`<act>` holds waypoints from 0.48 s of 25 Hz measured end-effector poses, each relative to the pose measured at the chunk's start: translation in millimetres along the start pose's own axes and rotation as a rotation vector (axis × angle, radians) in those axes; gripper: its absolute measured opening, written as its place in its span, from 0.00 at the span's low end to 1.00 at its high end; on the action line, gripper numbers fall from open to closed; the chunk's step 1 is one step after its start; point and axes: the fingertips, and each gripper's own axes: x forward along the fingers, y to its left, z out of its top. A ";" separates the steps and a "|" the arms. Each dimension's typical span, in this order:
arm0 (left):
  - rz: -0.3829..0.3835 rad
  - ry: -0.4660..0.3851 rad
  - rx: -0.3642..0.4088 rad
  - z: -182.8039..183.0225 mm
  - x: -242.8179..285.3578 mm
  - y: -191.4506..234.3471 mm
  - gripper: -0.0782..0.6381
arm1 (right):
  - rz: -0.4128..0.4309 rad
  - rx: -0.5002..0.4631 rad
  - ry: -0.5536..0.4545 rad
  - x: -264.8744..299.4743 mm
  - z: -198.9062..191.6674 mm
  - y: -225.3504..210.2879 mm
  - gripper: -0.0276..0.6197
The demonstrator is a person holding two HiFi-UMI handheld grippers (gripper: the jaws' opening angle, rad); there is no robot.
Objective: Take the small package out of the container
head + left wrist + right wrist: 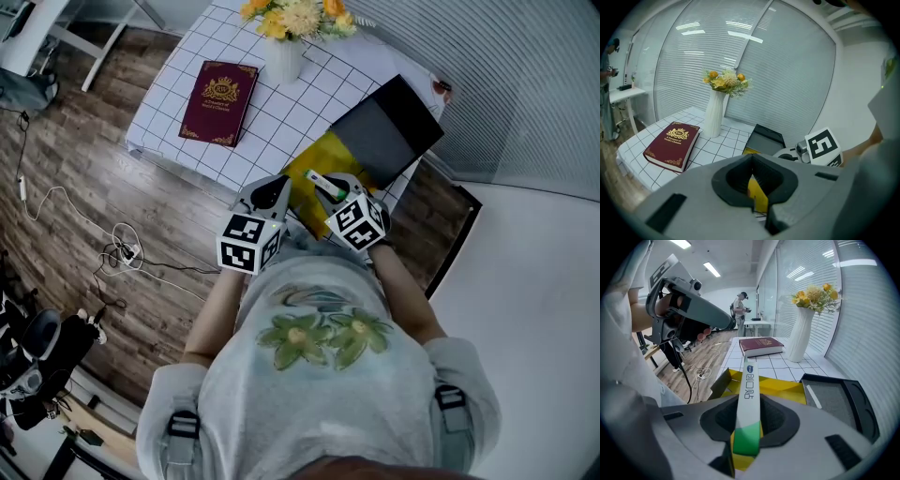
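A narrow white and green small package point(749, 385) sticks up between the jaws of my right gripper point(747, 417), which is shut on its green end. In the head view the package point(319, 180) hangs just above the open yellow container point(328, 150) at the table's near edge. The yellow container point(787, 387) lies open below the jaws, one flap raised on its left. My left gripper point(277, 192) hovers beside the container's left edge, jaws shut with nothing in them. Only a yellow strip of the container point(758, 197) shows behind the left gripper point(751, 161).
A black tray-like lid point(389, 127) lies right of the container. A dark red book point(218, 101) and a white vase of flowers point(284, 56) stand on the checked tablecloth point(169, 112). Cables point(127, 253) trail over the wooden floor at the left. A person stands far off point(739, 310).
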 end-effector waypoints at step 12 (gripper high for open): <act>-0.006 -0.010 0.018 -6.0 -12.3 -10.8 0.12 | -0.049 0.000 -0.048 -21.2 9.8 5.9 0.18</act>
